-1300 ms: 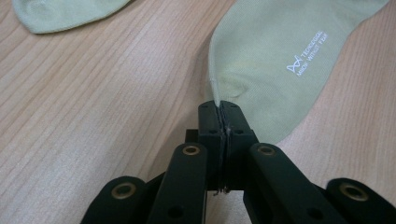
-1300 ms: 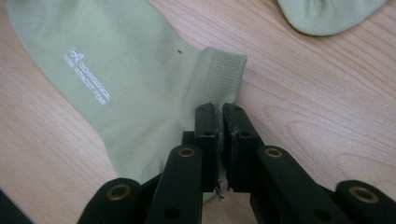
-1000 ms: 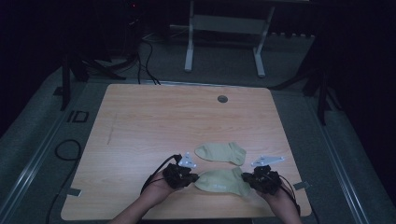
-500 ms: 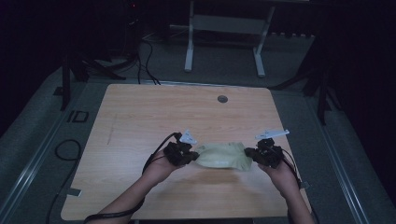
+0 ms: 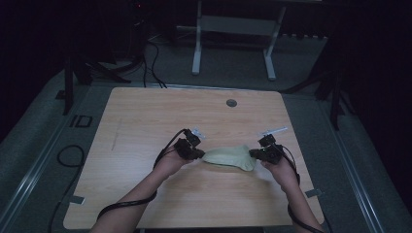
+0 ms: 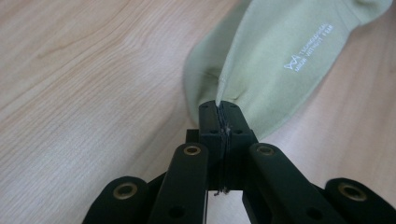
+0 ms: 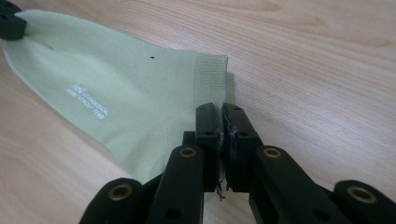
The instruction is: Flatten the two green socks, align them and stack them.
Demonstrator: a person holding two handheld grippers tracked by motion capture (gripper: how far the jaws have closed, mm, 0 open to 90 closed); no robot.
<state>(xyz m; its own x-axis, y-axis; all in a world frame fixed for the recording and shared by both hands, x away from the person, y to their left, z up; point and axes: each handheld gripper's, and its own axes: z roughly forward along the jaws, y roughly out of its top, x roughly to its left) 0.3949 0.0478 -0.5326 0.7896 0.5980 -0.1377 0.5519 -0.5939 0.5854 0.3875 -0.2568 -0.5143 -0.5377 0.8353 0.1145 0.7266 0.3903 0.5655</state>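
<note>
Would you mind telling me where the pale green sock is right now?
In the high view, the pale green sock lies stretched across the table's near-centre, between the left hand-held gripper and the right hand-held gripper, each clamped on one end.

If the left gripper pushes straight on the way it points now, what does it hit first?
The pale green sock it already clamps. Beyond that, in line, the right gripper holding the sock's other end; depth is uncertain.

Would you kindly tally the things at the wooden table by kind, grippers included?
Black two-jaw grippers: 2 (left gripper, right gripper)
Pale green fabric socks: 1 that I can tell apart
Grey round table inserts: 1
Total: 4
</note>
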